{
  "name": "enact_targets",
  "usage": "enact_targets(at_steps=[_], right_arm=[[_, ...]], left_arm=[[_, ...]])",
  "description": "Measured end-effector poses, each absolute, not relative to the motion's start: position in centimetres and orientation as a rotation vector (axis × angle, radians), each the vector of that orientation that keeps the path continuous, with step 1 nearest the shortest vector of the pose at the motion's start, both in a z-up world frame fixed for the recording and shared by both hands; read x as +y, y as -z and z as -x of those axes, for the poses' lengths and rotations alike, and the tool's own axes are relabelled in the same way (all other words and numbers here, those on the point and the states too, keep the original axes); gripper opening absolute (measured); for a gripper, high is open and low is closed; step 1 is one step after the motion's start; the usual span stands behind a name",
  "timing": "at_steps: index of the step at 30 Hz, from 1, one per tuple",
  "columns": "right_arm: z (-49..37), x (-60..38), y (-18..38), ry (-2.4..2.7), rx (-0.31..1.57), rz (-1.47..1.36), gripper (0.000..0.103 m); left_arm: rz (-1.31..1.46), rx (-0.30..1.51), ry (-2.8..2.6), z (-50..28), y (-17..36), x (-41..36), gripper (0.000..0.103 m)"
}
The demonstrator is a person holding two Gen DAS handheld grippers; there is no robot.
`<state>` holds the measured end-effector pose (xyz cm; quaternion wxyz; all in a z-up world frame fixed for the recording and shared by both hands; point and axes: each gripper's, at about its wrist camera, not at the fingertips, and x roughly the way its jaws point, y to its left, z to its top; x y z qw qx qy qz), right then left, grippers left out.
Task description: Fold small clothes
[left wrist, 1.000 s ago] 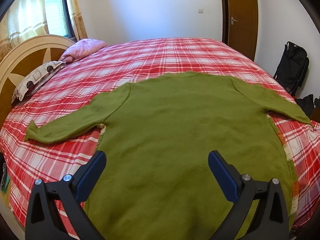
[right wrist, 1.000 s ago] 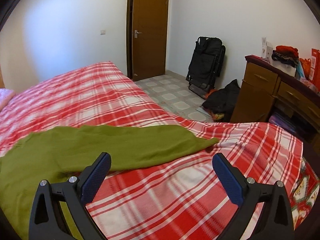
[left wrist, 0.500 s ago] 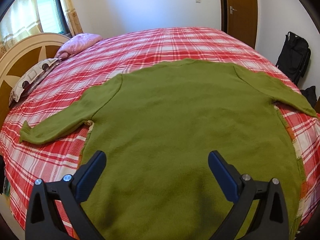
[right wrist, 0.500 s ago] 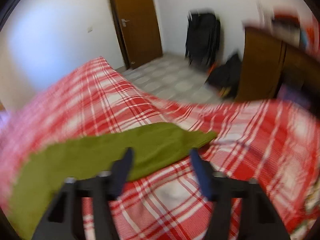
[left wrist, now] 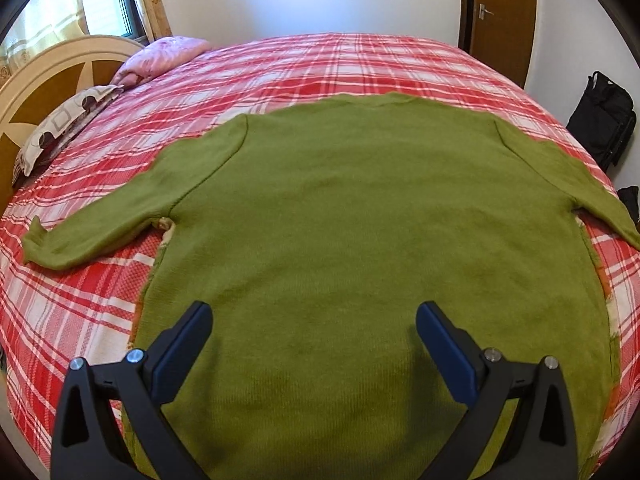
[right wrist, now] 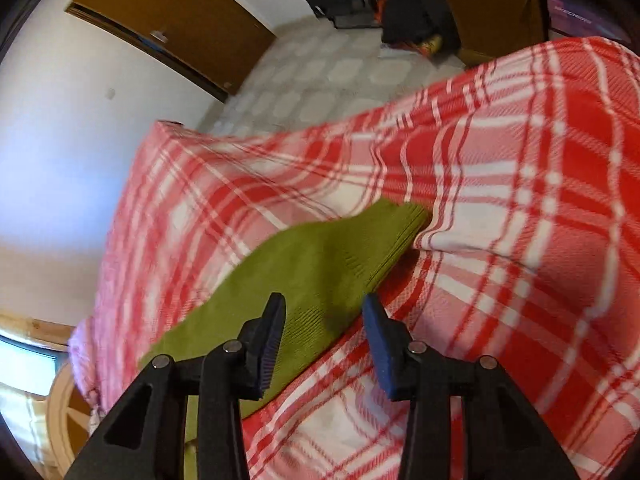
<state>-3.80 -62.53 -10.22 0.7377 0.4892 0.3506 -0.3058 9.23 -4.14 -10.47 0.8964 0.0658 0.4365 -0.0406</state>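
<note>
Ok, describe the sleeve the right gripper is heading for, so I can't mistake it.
On the red plaid bedspread lies a green sweater. Its sleeve by the floor-side edge ends in a ribbed cuff, just ahead of the right gripper, whose jaws are open.

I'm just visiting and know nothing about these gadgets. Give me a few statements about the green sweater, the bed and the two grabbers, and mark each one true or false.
1. The green sweater lies spread flat on the plaid bedspread. True.
2. The left hand-held gripper is clamped shut on the sweater's hem. False: its jaws stand wide open above the sweater.
3. The right hand-held gripper points at the sweater's sleeve. True.
4. The sleeves are already folded over the body. False: both stretch outward.
5. A pink pillow lies near the headboard. True.
</note>
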Motion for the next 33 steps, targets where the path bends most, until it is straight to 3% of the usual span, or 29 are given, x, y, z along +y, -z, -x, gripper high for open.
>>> enact_targets(at_steps=[13, 15, 16, 18, 26, 33], right_arm=[[1.8, -64.2, 12.8, 0.840, 0.768, -1.099, 0.039], [1.7, -64.1, 13.0, 0.838, 0.765, -1.098, 0.027], [1.9, -64.0, 13.0, 0.832, 0.757, -1.095, 0.015], [2.4, -63.7, 12.5, 0.824, 0.726, -1.069, 0.008], [2.5, -58.5, 2.4, 0.724, 0.577, -0.734, 0.004], [-2.1, -46.5, -5.1, 0.427, 0.561, -0.544, 0.004]], left_arm=[[-0.143, 0.930, 0.063, -10.1, 10.9, -3.9, 0.103], [-0.145, 0.919, 0.062, -9.9, 10.7, -3.8, 0.103], [-0.144, 0.914, 0.062, -9.8, 10.5, -3.8, 0.103], [-0.140, 0.910, 0.064, -9.8, 10.4, -3.7, 0.103], [-0.099, 0.885, 0.066, -9.4, 9.4, -2.4, 0.103], [-0.033, 0.837, 0.055, -8.8, 7.9, 0.0, 0.103]])
